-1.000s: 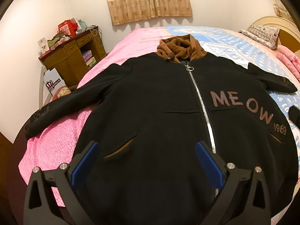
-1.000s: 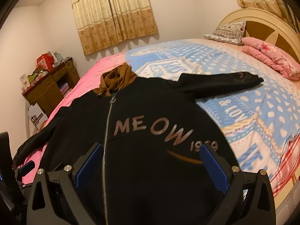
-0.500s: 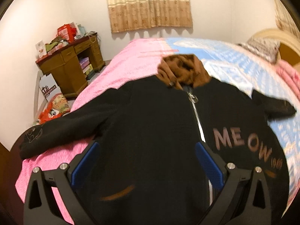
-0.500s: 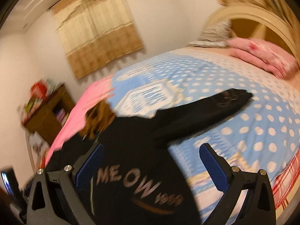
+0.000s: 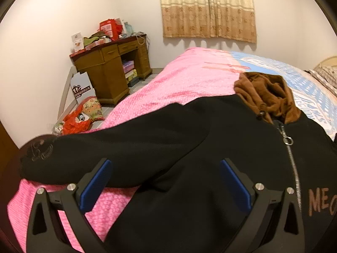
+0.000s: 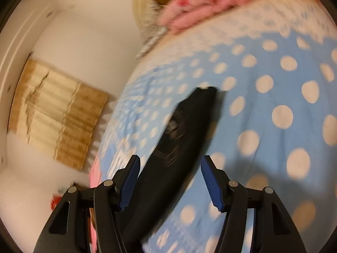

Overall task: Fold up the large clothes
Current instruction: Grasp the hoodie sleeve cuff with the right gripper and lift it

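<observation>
Both grippers have swung outward since a second ago, away from the chest lettering toward the sleeves; the black jacket (image 5: pixel 210 147) lies zipped and spread flat on the bed (image 5: pixel 189 78); the left gripper (image 5: pixel 166 181) hovers with jaws wide above the left sleeve (image 5: pixel 105 154) on pink bedding; the right gripper (image 6: pixel 170 183), jaws wide and empty, straddles the right sleeve (image 6: pixel 181 130) on blue dotted bedding; this view is blurred.

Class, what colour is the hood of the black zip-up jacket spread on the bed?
Brown: the hood is bunched above the zipper, clearest in the left wrist view.
</observation>
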